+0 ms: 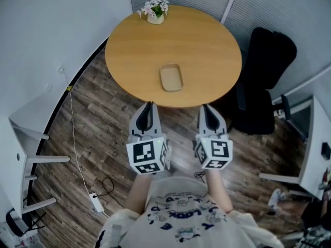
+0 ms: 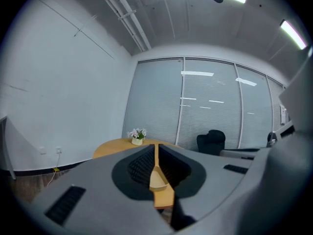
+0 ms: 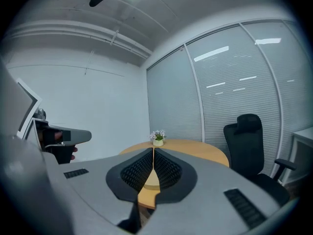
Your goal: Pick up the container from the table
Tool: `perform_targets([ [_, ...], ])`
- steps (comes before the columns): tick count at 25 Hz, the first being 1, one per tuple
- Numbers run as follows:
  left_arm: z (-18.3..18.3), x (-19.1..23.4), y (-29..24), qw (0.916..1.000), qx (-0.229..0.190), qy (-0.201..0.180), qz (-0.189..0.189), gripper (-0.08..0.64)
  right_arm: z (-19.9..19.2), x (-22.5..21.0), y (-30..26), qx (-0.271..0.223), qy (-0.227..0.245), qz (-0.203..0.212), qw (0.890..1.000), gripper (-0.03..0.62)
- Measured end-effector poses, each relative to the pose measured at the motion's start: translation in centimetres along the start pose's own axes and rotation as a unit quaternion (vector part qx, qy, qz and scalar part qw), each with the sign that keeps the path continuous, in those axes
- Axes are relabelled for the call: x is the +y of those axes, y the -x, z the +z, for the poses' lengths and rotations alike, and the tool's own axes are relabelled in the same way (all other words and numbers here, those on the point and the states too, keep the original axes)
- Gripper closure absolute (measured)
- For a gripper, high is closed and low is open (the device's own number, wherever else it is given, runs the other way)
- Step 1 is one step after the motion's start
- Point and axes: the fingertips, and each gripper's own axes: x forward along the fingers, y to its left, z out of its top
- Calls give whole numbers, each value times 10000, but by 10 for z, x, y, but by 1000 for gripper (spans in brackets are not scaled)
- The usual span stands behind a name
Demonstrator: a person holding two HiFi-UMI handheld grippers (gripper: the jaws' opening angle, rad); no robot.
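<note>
A shallow tan container (image 1: 171, 77) lies on the round wooden table (image 1: 207, 40), near its front edge. Both grippers hover over the floor just short of that edge, pointing at the table. My left gripper (image 1: 150, 105) is shut and empty, slightly left of the container. My right gripper (image 1: 206, 107) is shut and empty too, to the container's right. In the left gripper view the container (image 2: 157, 180) shows through the slit between the closed jaws of the left gripper (image 2: 156, 148). The right gripper view shows the right gripper (image 3: 153, 151) closed, with the table (image 3: 205, 153) ahead.
A small pot of flowers (image 1: 155, 12) stands at the table's far edge. A black office chair (image 1: 264, 81) sits to the table's right. White furniture (image 1: 26, 138) stands at the left, and a cable with a power strip (image 1: 95, 201) lies on the wooden floor.
</note>
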Motion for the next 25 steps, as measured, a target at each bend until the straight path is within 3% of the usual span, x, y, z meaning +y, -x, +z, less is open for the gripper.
perform_targets([
  [13,0,41,-96,9994,261,99,-226,555,6,-7,-99,115,-148,-264,9995,581],
  [25,-19,37,-147,9968,648,279,-368,539,-3,-23,-136,438,-168,-309,9984,581],
])
